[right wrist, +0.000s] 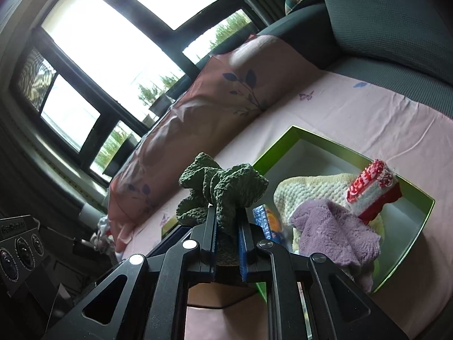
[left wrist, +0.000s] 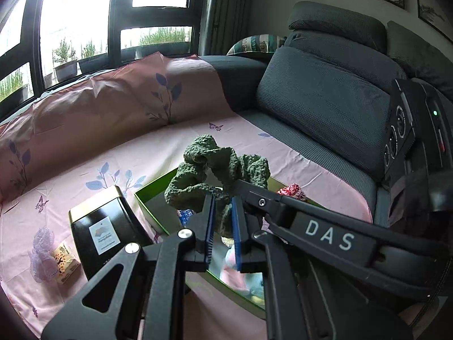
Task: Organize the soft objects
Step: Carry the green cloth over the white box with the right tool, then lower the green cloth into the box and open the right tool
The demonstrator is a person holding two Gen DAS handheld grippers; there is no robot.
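A crumpled green knitted cloth hangs above an open green box on the pink sheet. My left gripper is shut on the cloth's lower fold. From the right, my right gripper reaches in and pinches the same cloth. In the right wrist view the right gripper is shut on the green cloth, just left of the box. The box holds a cream knitted cloth, a purple cloth, a red and white knitted cake slice and a blue item.
A black tin, a small yellow carton and a lilac mesh puff lie left of the box. A dark sofa cushion stands at the right. The pink sheet runs up over a bolster below the window.
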